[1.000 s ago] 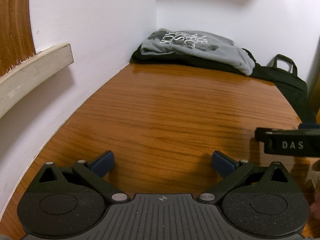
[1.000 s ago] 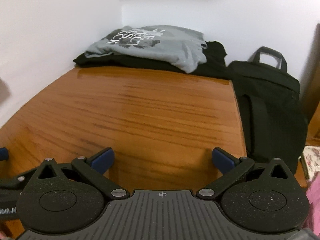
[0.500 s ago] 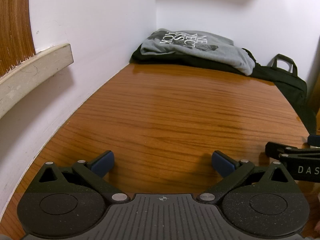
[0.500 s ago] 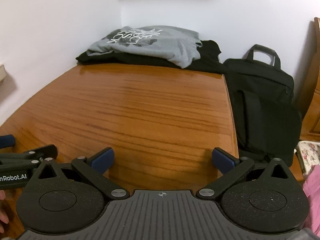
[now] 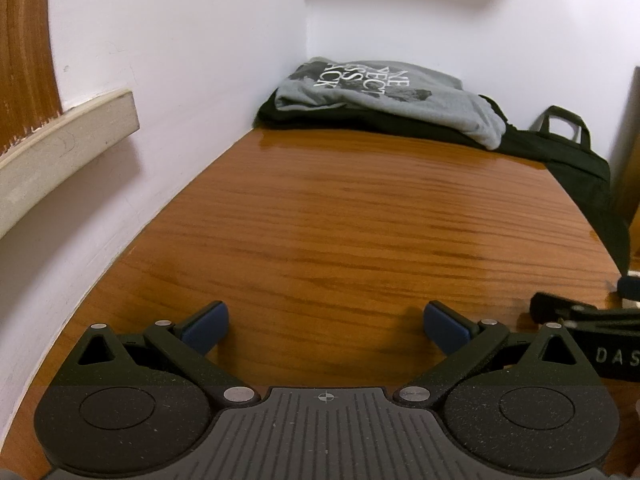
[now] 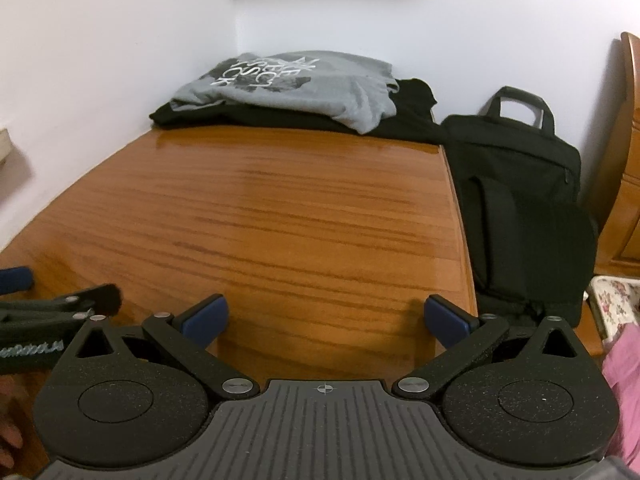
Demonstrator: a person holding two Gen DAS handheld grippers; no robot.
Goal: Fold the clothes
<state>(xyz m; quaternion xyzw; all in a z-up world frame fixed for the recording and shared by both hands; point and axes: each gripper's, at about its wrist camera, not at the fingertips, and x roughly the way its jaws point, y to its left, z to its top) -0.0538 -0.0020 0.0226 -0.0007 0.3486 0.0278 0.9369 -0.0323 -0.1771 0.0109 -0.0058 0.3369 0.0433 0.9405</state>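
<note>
Across the worktop [image 5: 360,216], the grey T-shirt [image 5: 392,100] is lying folded on a black garment [image 6: 412,108] in the far corner, so you could be reaching for it or finishing; either way, keep fabric flat and edges square. You are holding the left hand-held gripper [image 5: 326,322] and right hand-held gripper [image 6: 326,320] low at the near edge, jaws spread wide, gripping nothing.
</note>
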